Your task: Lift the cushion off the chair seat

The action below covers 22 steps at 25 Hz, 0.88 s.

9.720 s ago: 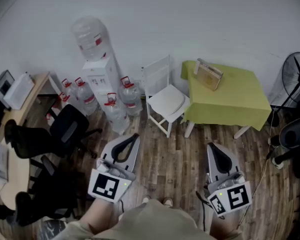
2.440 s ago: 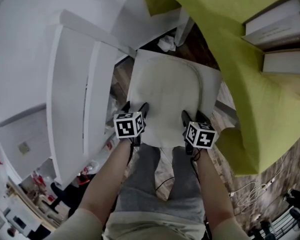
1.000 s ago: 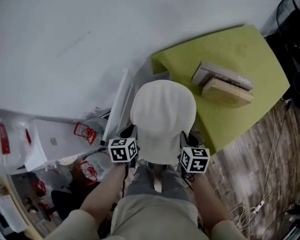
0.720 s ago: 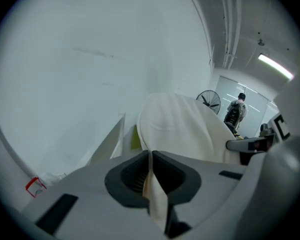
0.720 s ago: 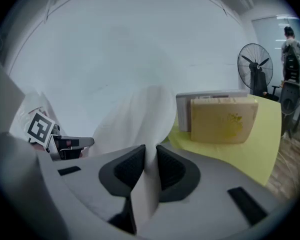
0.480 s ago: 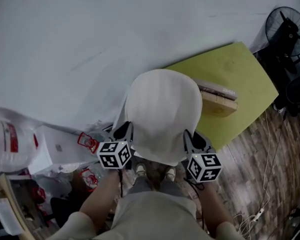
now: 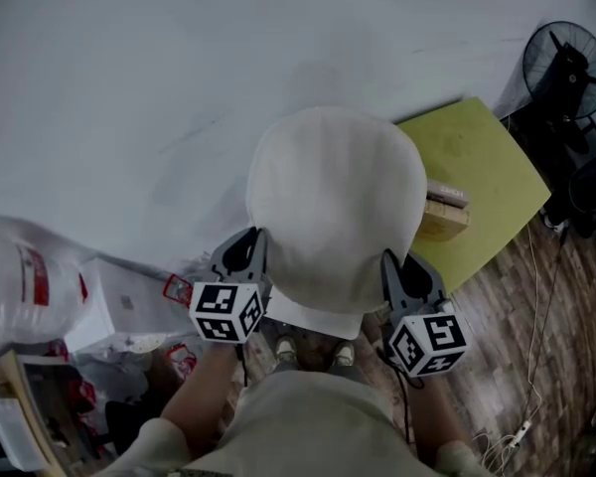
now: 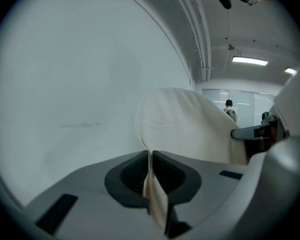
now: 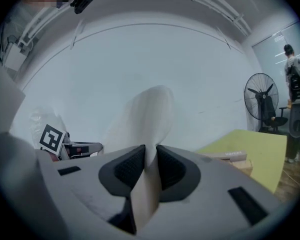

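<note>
The cream round-fronted cushion (image 7: pixel 336 202) hangs in the air between my two grippers, held flat and high, hiding most of the white chair; only a corner of its seat (image 7: pixel 313 319) shows under the cushion's near edge. My left gripper (image 7: pixel 250 264) is shut on the cushion's near left edge, and the fabric (image 8: pixel 152 184) runs squeezed between its dark pads (image 8: pixel 132 171). My right gripper (image 7: pixel 394 271) is shut on the near right edge, with the cloth (image 9: pixel 149 176) pinched between its pads (image 9: pixel 172 169). Both grippers point nearly level towards the white wall.
A table with a yellow-green cloth (image 7: pixel 482 187) stands at the right with a box (image 7: pixel 442 212) on it. A standing fan (image 7: pixel 566 63) is at the far right. Water bottles and a dispenser (image 7: pixel 40 286) crowd the left. A cable (image 7: pixel 531 366) lies on the wooden floor.
Both grippers have risen together with the cushion, which now sits larger and higher in the head view. The chair back it showed beside earlier is covered.
</note>
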Motion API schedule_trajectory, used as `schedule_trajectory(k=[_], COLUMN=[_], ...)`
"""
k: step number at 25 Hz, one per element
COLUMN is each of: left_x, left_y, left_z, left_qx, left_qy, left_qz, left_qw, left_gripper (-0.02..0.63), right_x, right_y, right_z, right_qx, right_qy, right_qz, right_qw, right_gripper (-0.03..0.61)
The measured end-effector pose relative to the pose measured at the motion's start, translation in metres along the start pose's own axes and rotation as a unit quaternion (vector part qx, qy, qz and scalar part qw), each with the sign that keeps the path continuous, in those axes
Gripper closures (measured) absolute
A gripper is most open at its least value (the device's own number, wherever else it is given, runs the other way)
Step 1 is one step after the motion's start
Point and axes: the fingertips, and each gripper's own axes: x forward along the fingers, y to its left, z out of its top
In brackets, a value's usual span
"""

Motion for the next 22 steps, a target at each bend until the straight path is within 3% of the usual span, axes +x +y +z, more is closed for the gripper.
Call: schedule_trajectory(k=[8,13,22], left_x=[-0.027,-0.040,-0.057], left_y=[-0.017,-0.021,-0.014], left_z=[0.057,0.085,0.097], left_qx=[0.016,0.029,0.028], left_qy=[-0.062,-0.099,-0.112], left_qz=[-0.029,-0.023,-0.012], left_qw=[0.9975,0.9944,0.9933], left_gripper=[0.571,0.571,0.571], right_x=[-0.025,-0.037,-0.036], right_y=[0.004,0.014,0.024], right_z=[0.053,0.082,0.092], right_qx=[-0.026,-0.052,-0.061], right_qy=[-0.070,-0.107,-0.109], right_qz=[-0.002,0.015,0.041], right_qw=[0.997,0.993,0.991], right_gripper=[0.486,0.489,0.489])
